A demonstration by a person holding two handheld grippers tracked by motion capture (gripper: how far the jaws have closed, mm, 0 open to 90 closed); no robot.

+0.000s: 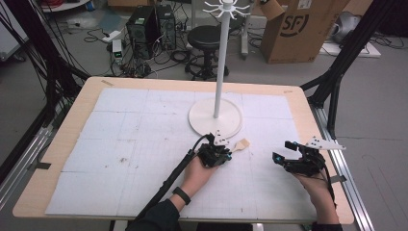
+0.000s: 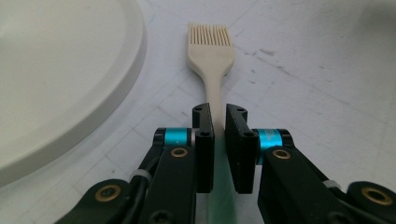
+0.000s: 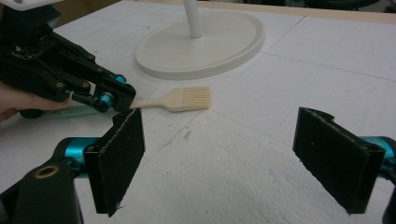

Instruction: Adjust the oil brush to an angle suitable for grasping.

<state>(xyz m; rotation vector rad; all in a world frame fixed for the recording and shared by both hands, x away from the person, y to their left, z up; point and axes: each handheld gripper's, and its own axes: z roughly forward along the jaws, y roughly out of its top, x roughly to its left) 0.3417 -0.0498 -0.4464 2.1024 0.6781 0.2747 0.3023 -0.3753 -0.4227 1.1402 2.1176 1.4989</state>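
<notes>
The left tool [image 1: 226,151] sits low over the desk [image 1: 72,125], a pale wooden top covered by a gridded white foam sheet, and its two black jaws are pinched onto the slim handle of a cream-coloured silicone pastry brush [image 2: 211,51]. In the left gripper view the handle runs straight up between the jaw pads, the comb-like bristle head pointing away from the tool and lying flat on the foam. The brush [image 1: 242,143] rests just in front of the round white base of a tall white hanger stand [image 1: 215,118], near its rim but apart from it; that rim curves along the left of the left gripper view [image 2: 70,93]. From the right gripper view the brush [image 3: 180,99] lies sideways, bristles toward the right, with the left tool [image 3: 114,95] clamped on the handle end and a hand behind it. Over on the right, the right tool [image 1: 279,152] hovers near the desk's right edge, well apart from the brush, its jaws spread wide with nothing between them, bare foam showing through the gap [image 3: 219,163]. The stand's pole rises to a ring of white hooks at the top [image 1: 225,7].
</notes>
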